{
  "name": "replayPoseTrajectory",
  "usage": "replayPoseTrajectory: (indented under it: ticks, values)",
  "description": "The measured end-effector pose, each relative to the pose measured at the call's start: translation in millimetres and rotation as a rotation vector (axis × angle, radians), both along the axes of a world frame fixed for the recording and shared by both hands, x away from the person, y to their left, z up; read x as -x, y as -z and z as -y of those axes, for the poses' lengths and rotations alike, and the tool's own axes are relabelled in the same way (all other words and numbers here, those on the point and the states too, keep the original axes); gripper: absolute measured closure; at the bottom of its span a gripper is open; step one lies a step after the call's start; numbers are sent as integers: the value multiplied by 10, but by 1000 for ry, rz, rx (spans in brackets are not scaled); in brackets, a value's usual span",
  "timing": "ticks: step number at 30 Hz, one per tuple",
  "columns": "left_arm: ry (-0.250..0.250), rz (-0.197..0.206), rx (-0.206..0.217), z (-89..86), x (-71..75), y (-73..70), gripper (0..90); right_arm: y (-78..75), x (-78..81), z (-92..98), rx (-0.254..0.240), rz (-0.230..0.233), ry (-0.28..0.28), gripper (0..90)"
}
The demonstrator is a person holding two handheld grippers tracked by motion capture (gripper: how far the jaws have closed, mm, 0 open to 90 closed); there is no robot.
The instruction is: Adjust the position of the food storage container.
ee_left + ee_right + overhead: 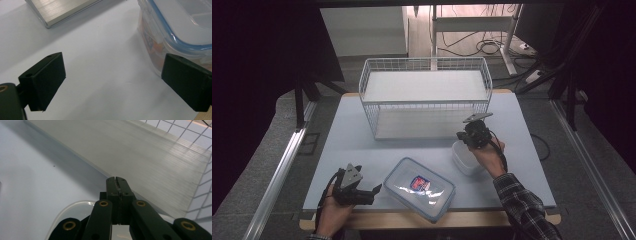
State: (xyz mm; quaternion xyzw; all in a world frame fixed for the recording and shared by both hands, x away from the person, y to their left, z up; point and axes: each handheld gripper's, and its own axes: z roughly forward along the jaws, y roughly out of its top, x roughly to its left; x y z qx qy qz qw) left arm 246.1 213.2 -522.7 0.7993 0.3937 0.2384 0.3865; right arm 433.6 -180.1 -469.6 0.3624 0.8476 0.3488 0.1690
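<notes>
A: White tub (464, 156) first, the open one. It sits on the bench (362, 130) right of centre, just in front of the wire basket (427, 95). Our right tongs (473, 134) are over its far rim.

B: Holding it?

A: We judge yes, on the rim. In the right gripper view the two black jaws meet, pressed flat together at the tip (117, 181), with the tub's white edge (75, 206) right beneath them. We can't see the wall itself between the pads, so a rim pinch is our reading, not certain.

B: Left side?

A: Left tongs (371, 190) wide open, nothing in them, low near the front edge of the bench. The lidded box (419, 187) with the blue seal is just beside them; in the left gripper view one jaw stands close to its side wall (155, 52), the other well clear over bare bench. No contact that we can see.

B: So which step?

A: Looks to us like the tub is being taken toward the basket, with the lidded box waiting its turn.

B: Next move?

A: We'd say lift the tub clear of the bench, keep the pinch firm so the thin rim doesn't slip, clear the basket's front wire wall, then set it on the shelf inside. Left then closes across the box, which is wide, so the jaws need full spread.
</notes>
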Motion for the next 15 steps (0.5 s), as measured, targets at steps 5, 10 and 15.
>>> replayPoseTrajectory:
  ticks: [5,10,15]
  values:
    - [0,0,-2,4,2,-1,51,-19,30,68,7,-21,4,900]
    - [3,-5,-5,6,-3,5,51,-20,144,268,-10,-29,19,900]
    - [7,-8,-9,17,-4,8,51,-24,260,456,-15,-24,41,900]
